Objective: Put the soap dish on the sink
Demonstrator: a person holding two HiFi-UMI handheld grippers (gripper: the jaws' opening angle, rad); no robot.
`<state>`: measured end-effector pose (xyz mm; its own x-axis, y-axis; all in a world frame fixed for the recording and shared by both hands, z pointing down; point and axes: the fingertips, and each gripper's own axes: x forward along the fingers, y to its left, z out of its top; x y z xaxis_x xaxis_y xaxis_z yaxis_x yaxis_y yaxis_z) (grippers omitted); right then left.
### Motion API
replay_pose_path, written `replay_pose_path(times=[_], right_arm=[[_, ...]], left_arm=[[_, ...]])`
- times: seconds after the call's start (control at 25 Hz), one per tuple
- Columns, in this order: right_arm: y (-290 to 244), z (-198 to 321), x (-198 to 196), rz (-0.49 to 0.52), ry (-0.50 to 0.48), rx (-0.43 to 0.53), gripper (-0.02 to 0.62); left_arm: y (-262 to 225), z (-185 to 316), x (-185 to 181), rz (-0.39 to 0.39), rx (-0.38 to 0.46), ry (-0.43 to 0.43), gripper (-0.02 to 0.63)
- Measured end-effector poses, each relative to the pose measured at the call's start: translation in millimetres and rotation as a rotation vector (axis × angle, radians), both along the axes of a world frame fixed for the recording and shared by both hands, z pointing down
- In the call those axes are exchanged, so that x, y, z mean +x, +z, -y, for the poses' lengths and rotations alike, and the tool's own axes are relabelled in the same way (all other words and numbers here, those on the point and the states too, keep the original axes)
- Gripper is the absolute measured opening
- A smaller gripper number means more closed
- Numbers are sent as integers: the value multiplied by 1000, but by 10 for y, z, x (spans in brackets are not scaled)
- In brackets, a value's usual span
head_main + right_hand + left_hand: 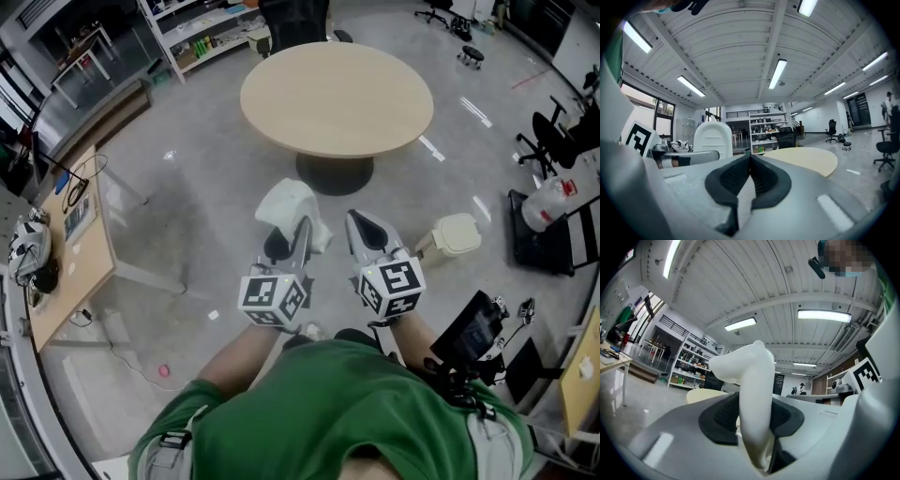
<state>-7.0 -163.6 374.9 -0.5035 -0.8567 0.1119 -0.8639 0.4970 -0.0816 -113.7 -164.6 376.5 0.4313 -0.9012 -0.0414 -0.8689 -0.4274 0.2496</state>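
While left tongs (302, 232) pinch the soap dish (289, 203), right tongs (362, 225) pressed together, a round table (337, 98) stands ahead

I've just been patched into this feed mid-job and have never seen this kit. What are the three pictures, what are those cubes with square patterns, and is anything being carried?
There is no robot here. A person in a green shirt holds a two-jaw gripper in each hand. The head view comes from a camera on the person's head, looking steeply down. The two gripper views come from cameras riding on each gripper, looking along its jaws. The patterned cubes are parts of the grippers. The left gripper is clamped on the white soap dish. The right gripper is shut with nothing in it. Ahead on the floor stands a round table. No sink shows in any view.
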Motion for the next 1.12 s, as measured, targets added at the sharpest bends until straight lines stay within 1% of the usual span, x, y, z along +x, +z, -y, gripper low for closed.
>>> replay_pose_path(times=[0.12,0.28,0.56,0.8,1.12], right_arm=[[13,136,-84,1,18,-5,2],[28,299,-125,-6,25,-12,3],[91,691,-53,-8,18,-24,2],[85,1150,106,-1,-1,-27,2],[156,1855,536,18,-42,-47,2]], left_arm=[[16,129,-107,-3,-4,11,150],[45,299,-150,-9,-16,19,150],[113,684,-82,-6,-32,10,150],[145,1123,65,6,-48,-9,150],[188,1783,509,35,-64,-47,150]])
